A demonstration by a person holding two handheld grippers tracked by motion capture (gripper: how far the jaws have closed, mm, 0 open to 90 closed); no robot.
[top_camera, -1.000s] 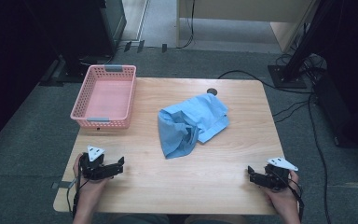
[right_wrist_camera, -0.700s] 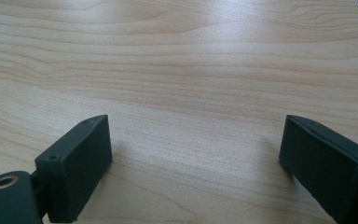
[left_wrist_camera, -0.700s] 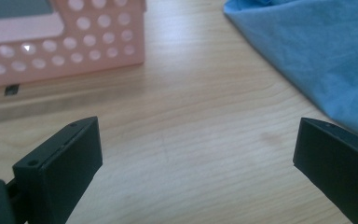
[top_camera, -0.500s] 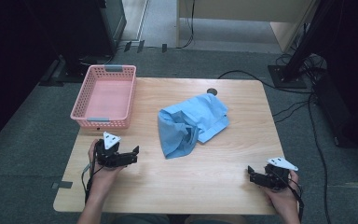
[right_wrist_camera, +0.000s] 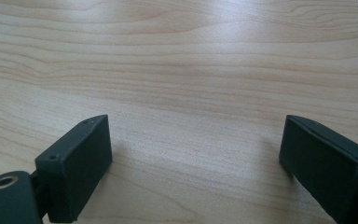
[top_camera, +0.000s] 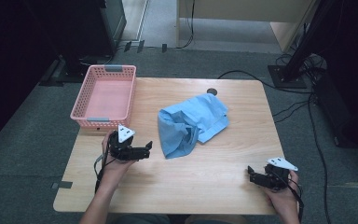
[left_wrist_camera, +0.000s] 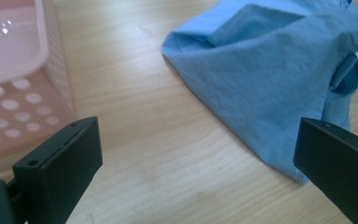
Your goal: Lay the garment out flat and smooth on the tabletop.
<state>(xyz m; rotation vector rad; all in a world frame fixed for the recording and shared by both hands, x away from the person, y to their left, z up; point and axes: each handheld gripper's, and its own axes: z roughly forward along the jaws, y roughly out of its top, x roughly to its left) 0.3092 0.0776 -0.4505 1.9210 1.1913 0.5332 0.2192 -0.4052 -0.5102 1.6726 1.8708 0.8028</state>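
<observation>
Pale wooden tabletop [top_camera: 205,186] is seen bearing a crumpled light-blue cloth [top_camera: 191,123], partly cut off in the left gripper view; the left gripper [top_camera: 147,148], jaws spread wide, is pointed at it, and the right gripper [top_camera: 251,173] is likewise held agape.

We look down on a light wooden table [top_camera: 205,186] with rounded corners, standing on grey carpet [top_camera: 32,140] that fills the left and right of the frame. At the upper left we see a dark cabinet [top_camera: 74,28] (mostly lost in shadow), and at the top centre a pale wooden unit [top_camera: 233,11] beside a strip of lighter floor [top_camera: 158,21]. At the upper right a black stand [top_camera: 293,70] rests on a square base, with black cables [top_camera: 298,109] trailing across the carpet. The light falls evenly on the tabletop.
</observation>
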